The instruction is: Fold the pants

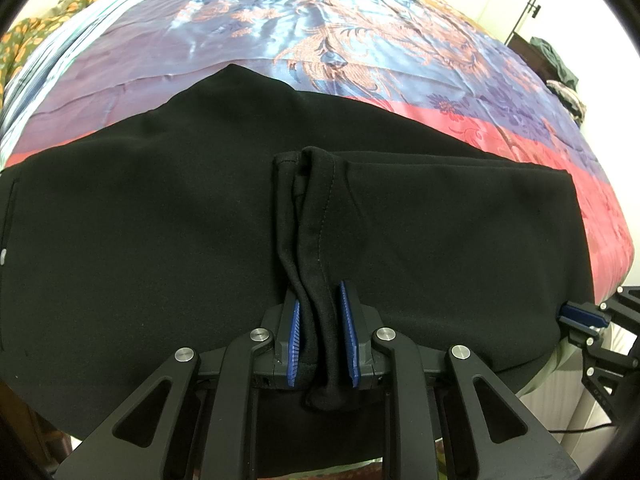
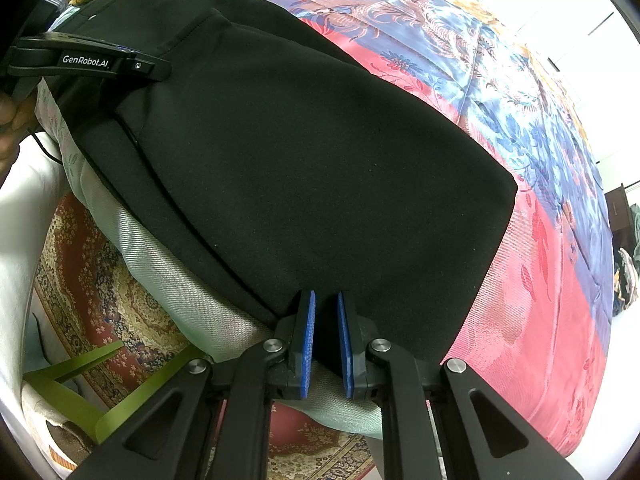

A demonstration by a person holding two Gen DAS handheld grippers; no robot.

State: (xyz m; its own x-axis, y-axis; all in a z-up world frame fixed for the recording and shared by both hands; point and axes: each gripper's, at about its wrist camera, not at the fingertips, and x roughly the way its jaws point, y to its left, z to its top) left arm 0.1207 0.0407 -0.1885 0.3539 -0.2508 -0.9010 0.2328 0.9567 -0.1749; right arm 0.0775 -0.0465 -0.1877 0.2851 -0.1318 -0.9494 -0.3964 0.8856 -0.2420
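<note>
Black pants (image 1: 160,220) lie folded across the near edge of a bed, spread flat on its cover. My left gripper (image 1: 320,296) is shut on a bunched, stitched hem of the pants that runs up between its blue pads. My right gripper (image 2: 324,296) is shut on the near edge of the pants (image 2: 320,160), with black cloth pinched between its blue pads. In the left wrist view the right gripper (image 1: 584,316) shows at the pants' right corner. The left gripper (image 2: 88,62) shows at upper left in the right wrist view, with a hand (image 2: 8,120) behind it.
A satin bed cover (image 1: 320,40) in blue, purple and pink stretches beyond the pants. The mattress's pale side (image 2: 180,280) drops to a patterned red carpet (image 2: 100,280) with a green plastic object (image 2: 80,392). Clothes (image 1: 560,72) are piled at the far right.
</note>
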